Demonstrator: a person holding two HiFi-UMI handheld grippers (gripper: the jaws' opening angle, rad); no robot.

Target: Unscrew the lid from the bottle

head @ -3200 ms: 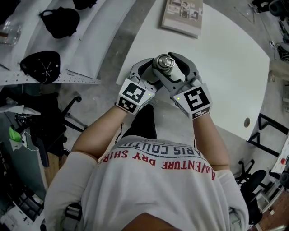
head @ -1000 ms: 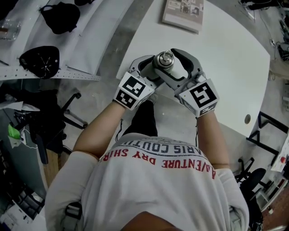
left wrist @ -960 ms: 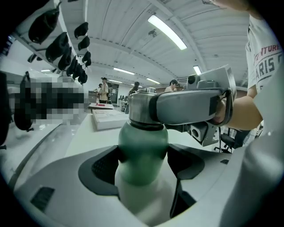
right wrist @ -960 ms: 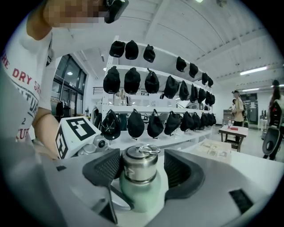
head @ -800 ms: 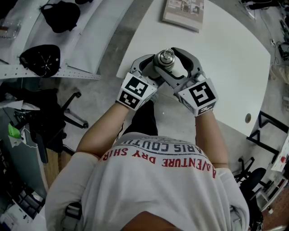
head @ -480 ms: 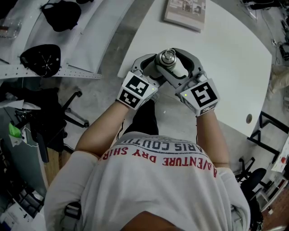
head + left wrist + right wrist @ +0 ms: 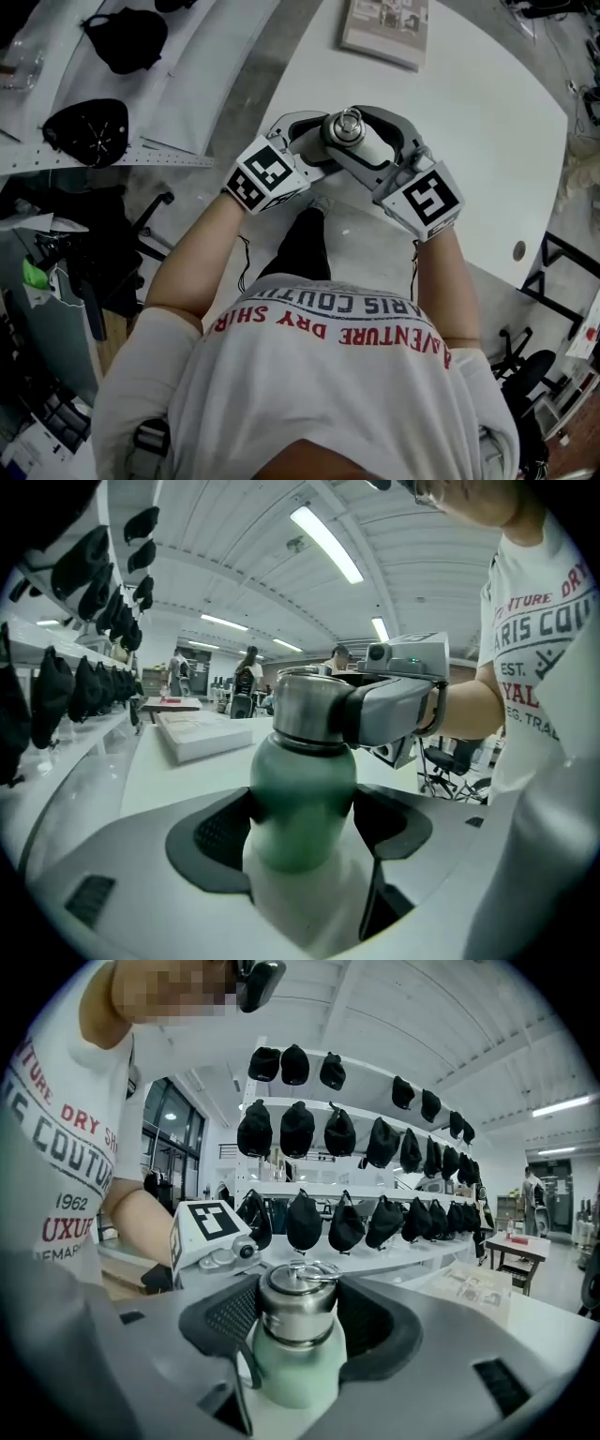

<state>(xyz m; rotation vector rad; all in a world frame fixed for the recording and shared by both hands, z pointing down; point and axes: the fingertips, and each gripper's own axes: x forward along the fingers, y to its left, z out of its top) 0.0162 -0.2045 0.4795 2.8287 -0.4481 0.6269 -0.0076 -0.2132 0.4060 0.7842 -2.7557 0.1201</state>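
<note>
Bottle [image 7: 373, 146] and lid [image 7: 344, 126] are shown in the head view upright between the two claws, above the near left edge of the white counter [image 7: 469, 112] and close before the person's chest. Whether the base rests on anything cannot be told. So near the edge, the bottle could be dropped past the counter if the hold were lost as the thread comes free. The left claw [image 7: 323, 141] is brought in from the left and the right claw [image 7: 350, 133] from the right. Both forearms are angled inward, and the claws are tipped slightly downward.

In the left gripper view, the pale green body is clamped between the left claw's dark pads [image 7: 217, 832], while the steel lid above is wrapped by the right claw. If this clamp is too weak, the whole bottle may be spun along with the lid.

In the right gripper view, the ringed lid is seated between the right claw's pads [image 7: 366, 1318]. Its jaws have just been closing, and the lid is judged to be gripped. If the smooth steel is pinched too lightly, the pads may be dragged round it and nothing turned.
</note>
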